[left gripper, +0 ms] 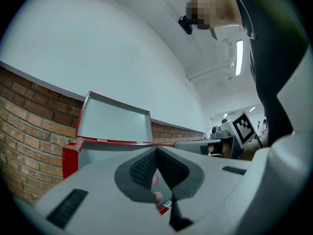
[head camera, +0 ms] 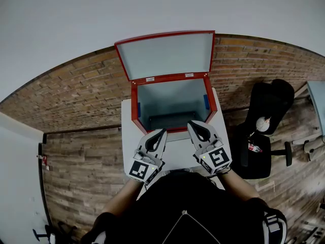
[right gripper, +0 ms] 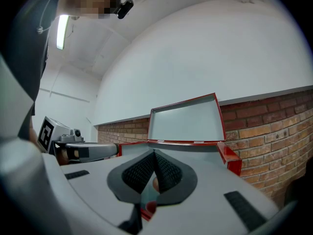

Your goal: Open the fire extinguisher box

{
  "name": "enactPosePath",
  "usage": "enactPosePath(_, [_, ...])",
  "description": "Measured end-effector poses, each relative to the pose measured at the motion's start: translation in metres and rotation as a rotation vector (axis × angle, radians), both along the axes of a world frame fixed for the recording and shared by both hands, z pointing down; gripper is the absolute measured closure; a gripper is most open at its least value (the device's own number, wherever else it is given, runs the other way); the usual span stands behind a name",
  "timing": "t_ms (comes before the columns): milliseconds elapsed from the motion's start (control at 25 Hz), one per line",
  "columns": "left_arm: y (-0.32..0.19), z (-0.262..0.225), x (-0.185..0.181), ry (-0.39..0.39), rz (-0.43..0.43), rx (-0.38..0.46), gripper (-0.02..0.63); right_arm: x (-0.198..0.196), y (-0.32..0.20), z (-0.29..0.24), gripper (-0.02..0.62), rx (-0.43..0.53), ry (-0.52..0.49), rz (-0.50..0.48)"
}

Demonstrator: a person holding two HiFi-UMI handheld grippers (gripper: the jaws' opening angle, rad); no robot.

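Red rectangular box [head camera: 134,105]; smooth grey interior

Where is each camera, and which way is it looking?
Head view: on the person's head, looking steeply down at the open red metal box; both arms, left hand-held gripper and right hand-held gripper show.
Left gripper view: on the left hand-held gripper, facing along its shut jaws toward the box; the right one shows beside.
Right gripper view: mirrored; the left one shows.
All share the box's raised lid.

box [head camera: 171,103] on table [head camera: 128,136], against wall [head camera: 76,14] | lid [head camera: 167,55] up behind | left gripper [head camera: 155,139], right gripper [head camera: 199,132] before box | chair [head camera: 266,121] right
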State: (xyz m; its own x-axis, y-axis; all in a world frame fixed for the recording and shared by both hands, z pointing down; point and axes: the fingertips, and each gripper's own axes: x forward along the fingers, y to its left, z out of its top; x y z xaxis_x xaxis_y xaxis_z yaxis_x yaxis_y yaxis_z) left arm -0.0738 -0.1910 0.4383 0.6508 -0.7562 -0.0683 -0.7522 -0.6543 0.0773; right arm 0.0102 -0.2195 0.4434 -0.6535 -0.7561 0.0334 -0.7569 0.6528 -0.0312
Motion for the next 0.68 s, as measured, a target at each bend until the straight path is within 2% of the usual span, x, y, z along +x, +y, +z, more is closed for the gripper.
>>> enactPosePath(680, [-0.0028,0.0051,-0.0048,-0.007,-0.017,-0.014,0.558,0.001,-0.001,0.0048,0.577,-0.004,-0.004,0.006])
